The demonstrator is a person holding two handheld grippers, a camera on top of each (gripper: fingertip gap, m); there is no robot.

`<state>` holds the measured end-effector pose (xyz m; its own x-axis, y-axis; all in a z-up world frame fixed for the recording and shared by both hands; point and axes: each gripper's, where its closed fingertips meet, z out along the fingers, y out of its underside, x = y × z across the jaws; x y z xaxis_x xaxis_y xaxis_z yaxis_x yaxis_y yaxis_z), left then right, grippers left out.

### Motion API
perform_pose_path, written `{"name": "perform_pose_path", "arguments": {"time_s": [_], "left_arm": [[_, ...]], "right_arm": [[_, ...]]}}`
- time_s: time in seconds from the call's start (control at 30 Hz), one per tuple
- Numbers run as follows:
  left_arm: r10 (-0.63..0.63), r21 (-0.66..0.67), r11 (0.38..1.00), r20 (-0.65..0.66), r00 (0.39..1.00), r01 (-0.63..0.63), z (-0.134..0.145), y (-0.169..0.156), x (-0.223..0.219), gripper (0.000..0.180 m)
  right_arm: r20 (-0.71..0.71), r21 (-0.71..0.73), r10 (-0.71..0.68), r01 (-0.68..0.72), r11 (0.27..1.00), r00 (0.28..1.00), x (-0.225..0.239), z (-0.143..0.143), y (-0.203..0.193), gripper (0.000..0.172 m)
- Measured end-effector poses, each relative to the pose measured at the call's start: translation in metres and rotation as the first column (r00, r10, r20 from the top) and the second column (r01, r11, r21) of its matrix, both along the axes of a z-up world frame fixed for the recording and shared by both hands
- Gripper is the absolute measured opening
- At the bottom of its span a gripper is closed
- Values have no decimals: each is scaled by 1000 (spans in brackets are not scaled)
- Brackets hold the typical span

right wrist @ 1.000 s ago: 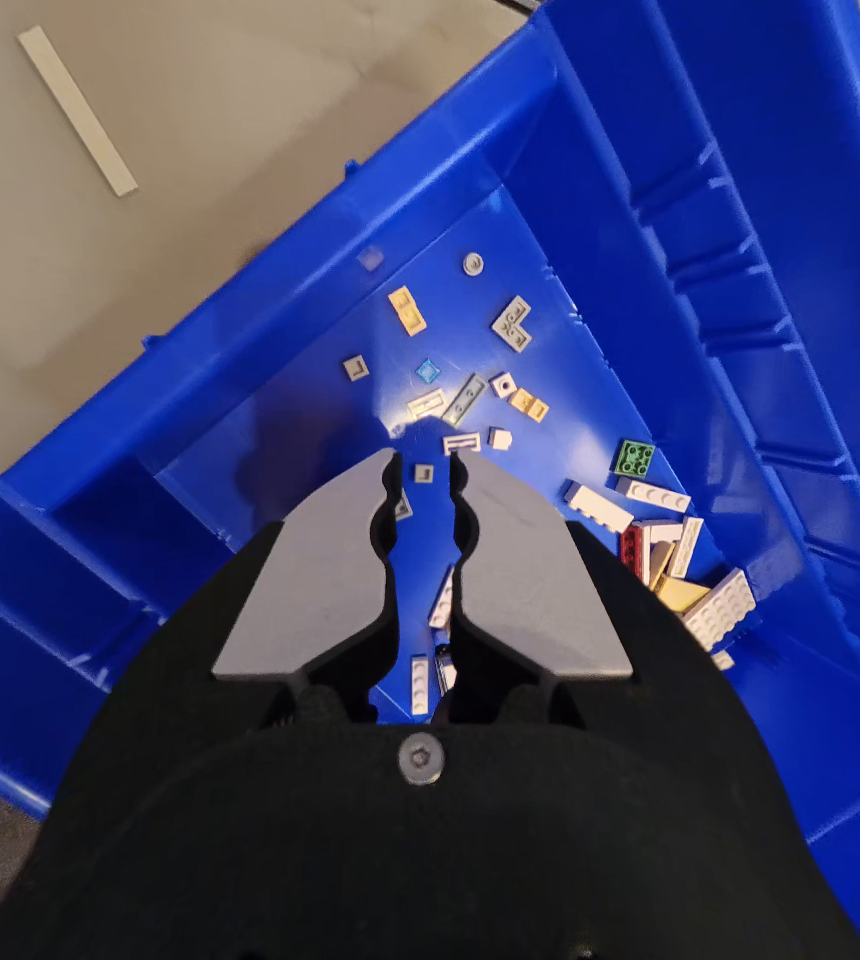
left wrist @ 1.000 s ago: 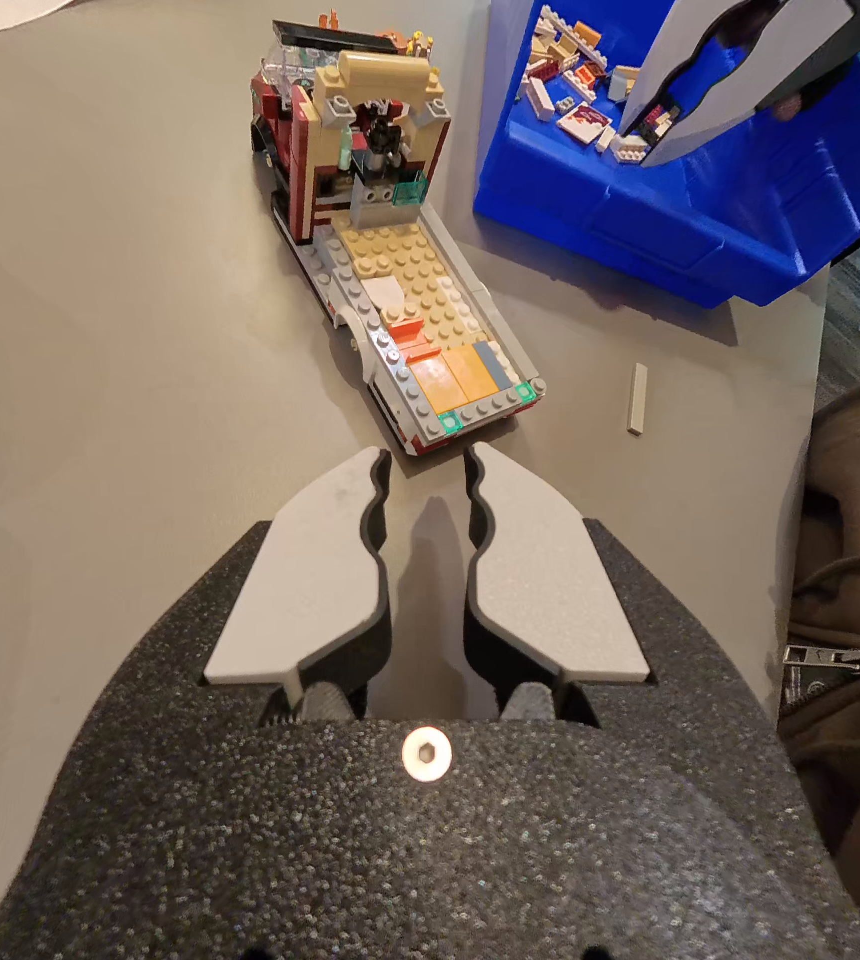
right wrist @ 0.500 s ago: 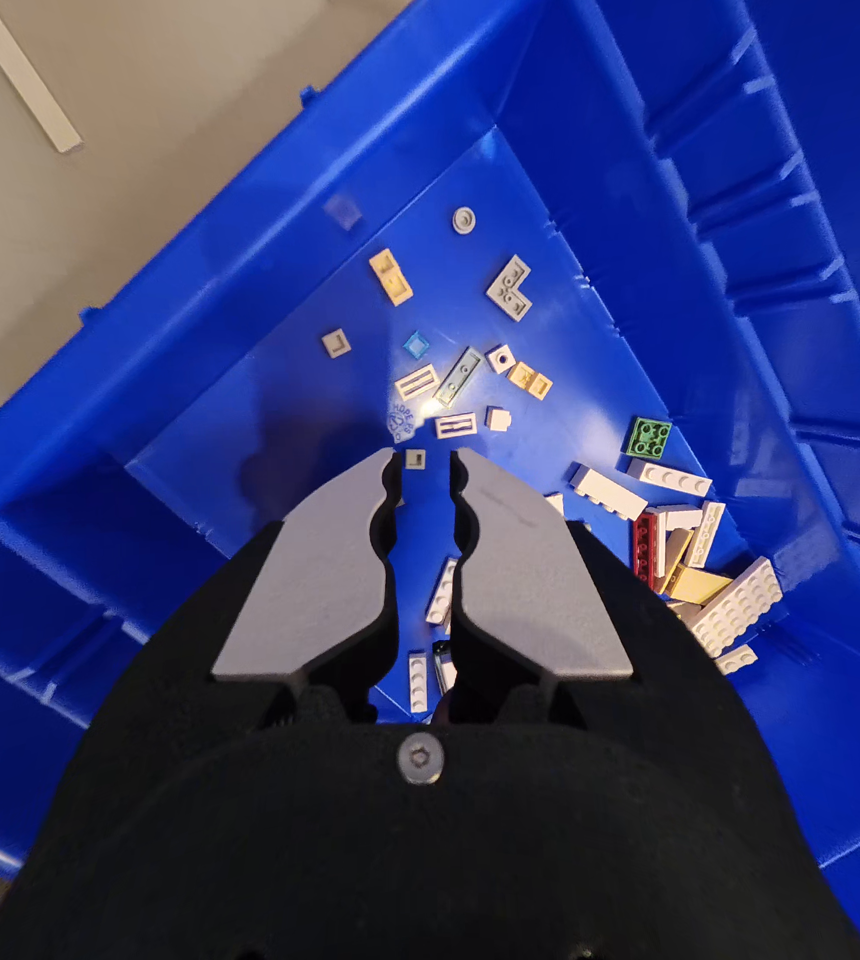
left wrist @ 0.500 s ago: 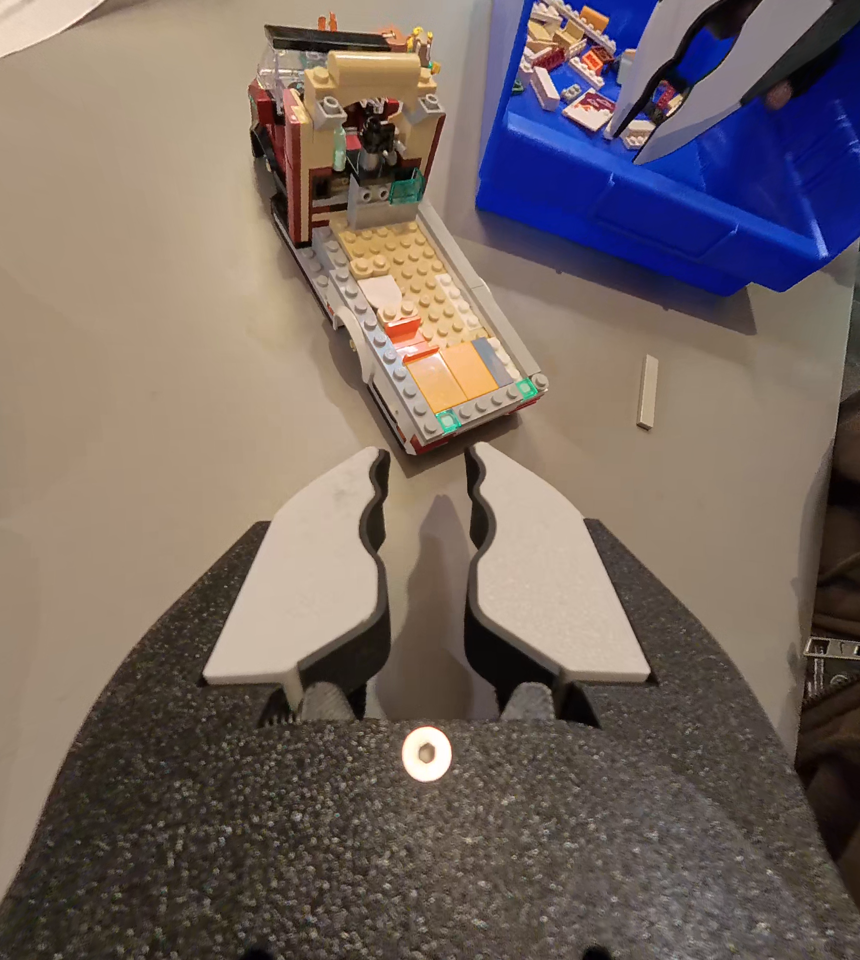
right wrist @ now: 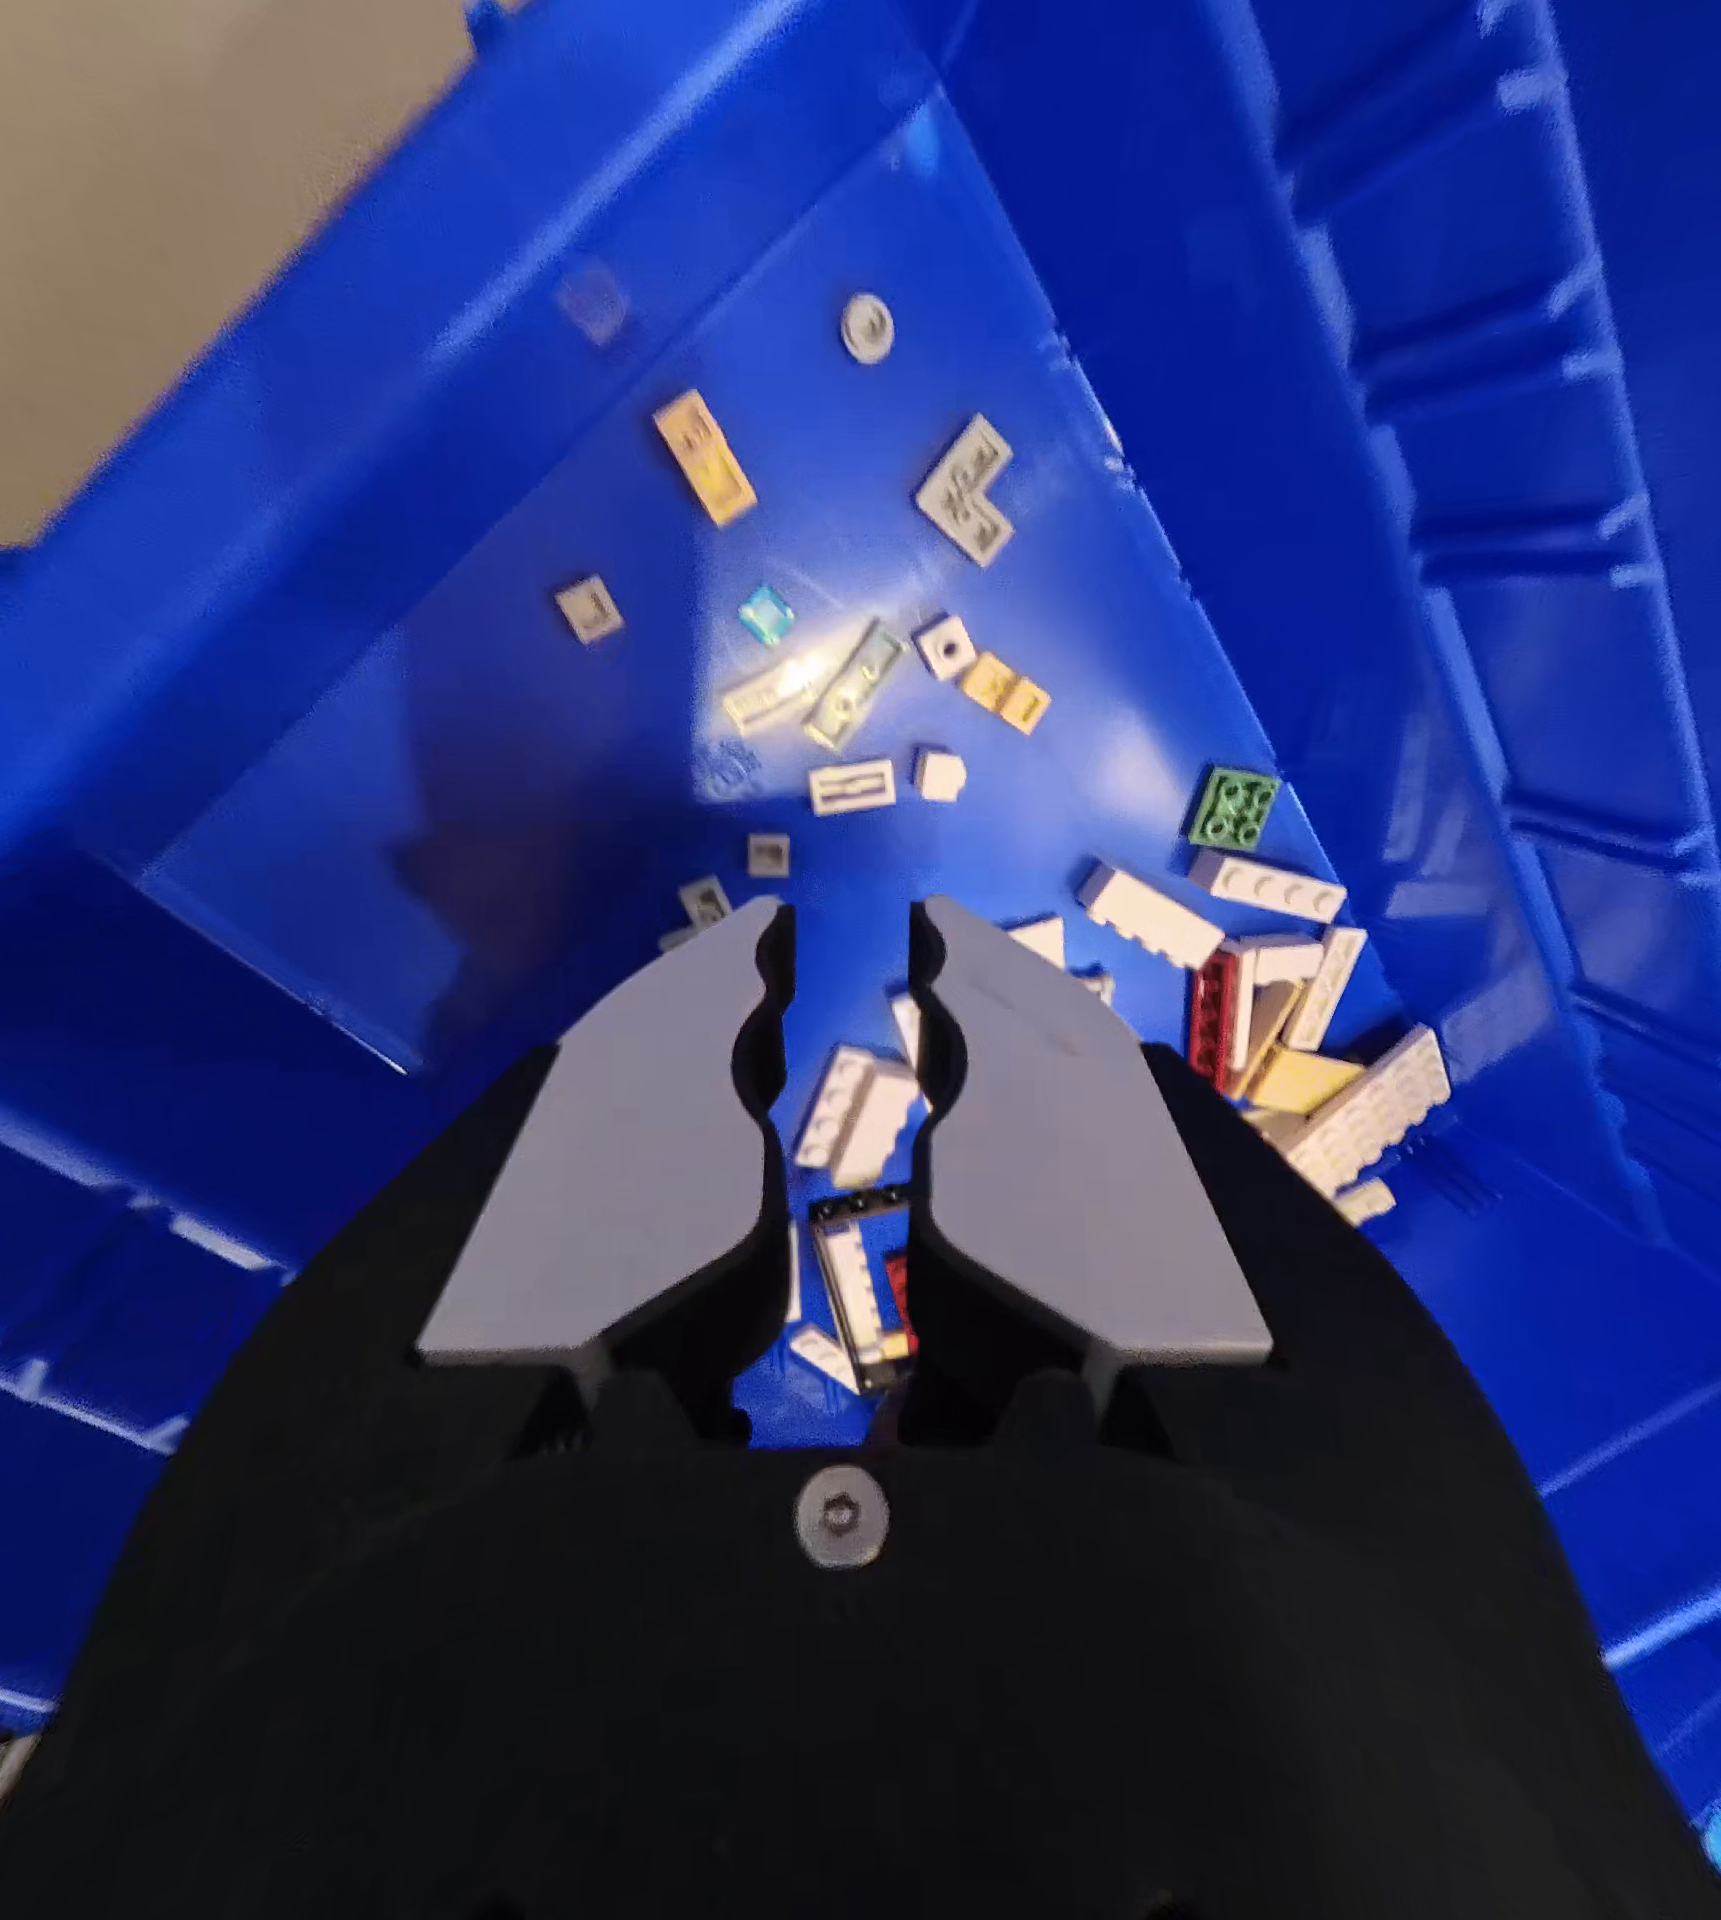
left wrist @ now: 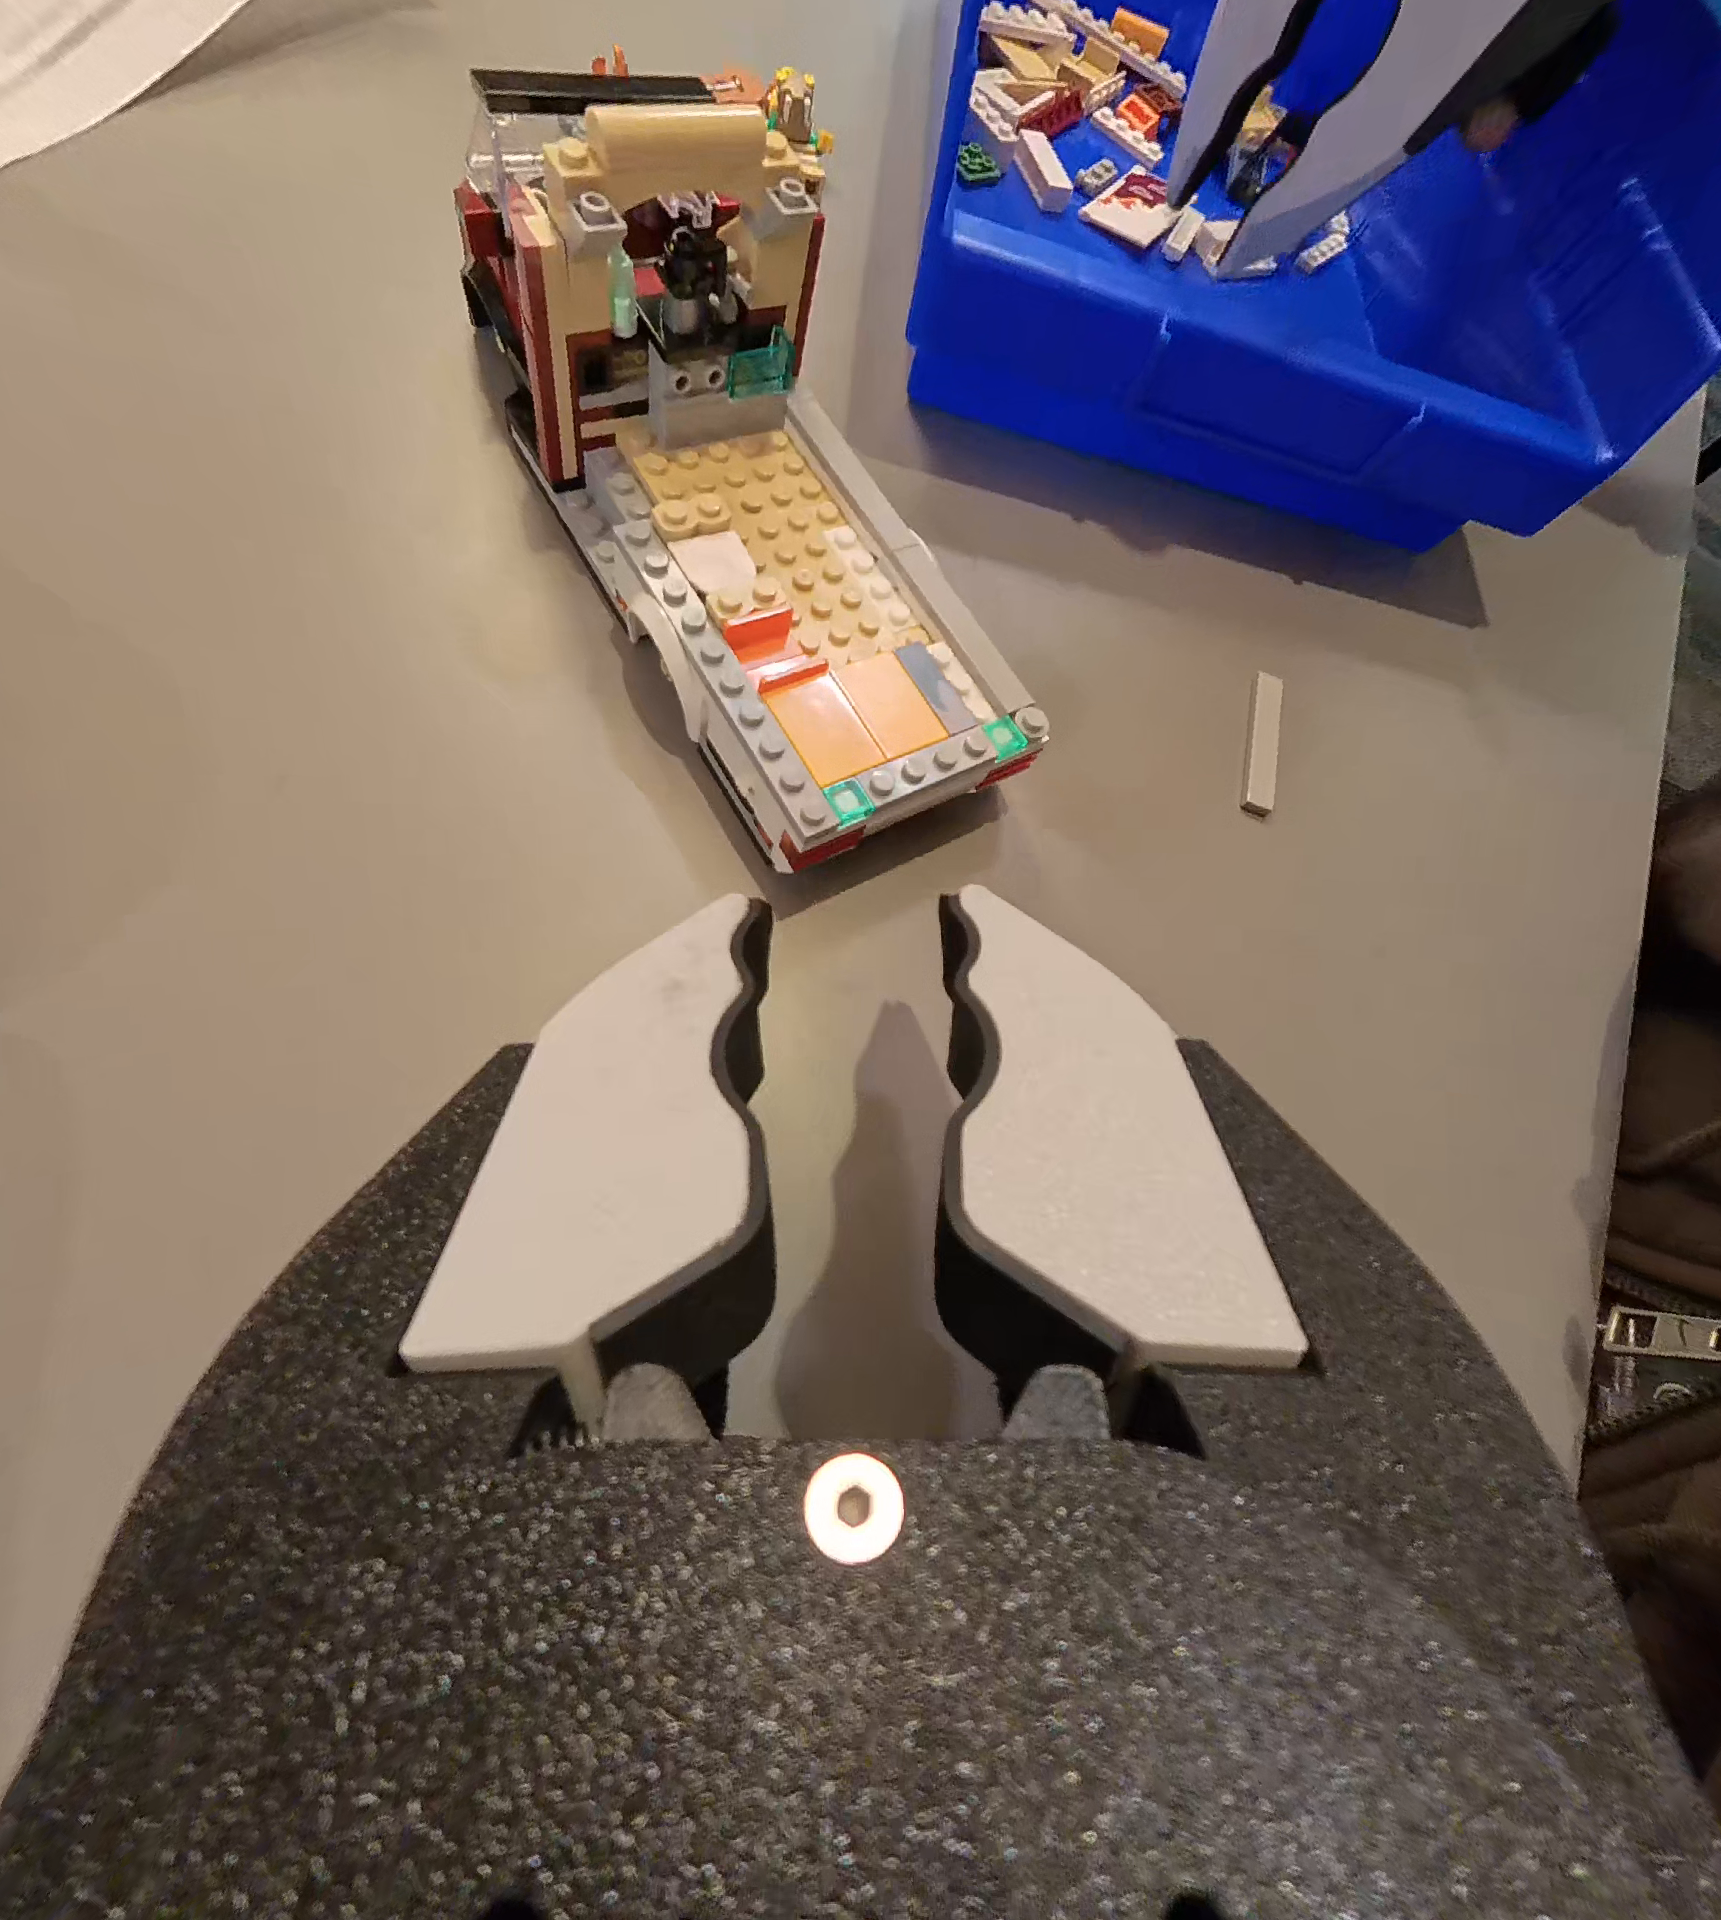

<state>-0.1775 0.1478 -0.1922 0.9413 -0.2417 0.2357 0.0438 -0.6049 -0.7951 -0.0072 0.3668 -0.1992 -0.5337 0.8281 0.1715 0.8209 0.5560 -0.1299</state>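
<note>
Since a second ago both pairs of jaws have parted slightly and the right gripper has pushed further along the blue bin's floor. Left to right: the left gripper [left wrist: 856, 914], narrowly parted and empty, hovers over the table [left wrist: 212, 935] just short of the one brick-built truck [left wrist: 731, 499]; one loose grey bar [left wrist: 1262, 743] lies beyond it. The right gripper [right wrist: 851, 914], narrowly parted and empty, hangs inside the one blue bin [right wrist: 1458, 520] above some two dozen loose bricks; a clean pick probably calls for centring on an isolated brick.

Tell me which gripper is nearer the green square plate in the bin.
Right. The right gripper is open inside the blue bin, near the green plate; the left gripper is open over the table behind the brick truck.
</note>
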Motion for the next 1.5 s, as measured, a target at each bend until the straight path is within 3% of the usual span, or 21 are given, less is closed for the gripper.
{"name": "perform_pose_path", "arguments": {"time_s": [0.17, 0.47, 0.8, 1.5], "left_arm": [[-6, -26, 1000, 30, 1000, 7, -3, 2, 0, 32], [49, -55, 997, 19, 999, -48, -7, 7, -7, 32], [67, -80, 995, 6, 998, -66, -11, 9, -9, 32], [49, -41, 998, 10, 999, -49, -5, 3, -7, 32]], "right_arm": [[-6, 12, 14, -14, 1000, 1000, 10, 3, 11, 21], [32, -67, 176, -173, 983, 984, 13, -12, -11, 17], [-17, -150, 72, -74, 986, 997, -3, -13, -14, 14], [14, -192, 6, -3, 981, 1000, -1, -21, -19, 10]]}}
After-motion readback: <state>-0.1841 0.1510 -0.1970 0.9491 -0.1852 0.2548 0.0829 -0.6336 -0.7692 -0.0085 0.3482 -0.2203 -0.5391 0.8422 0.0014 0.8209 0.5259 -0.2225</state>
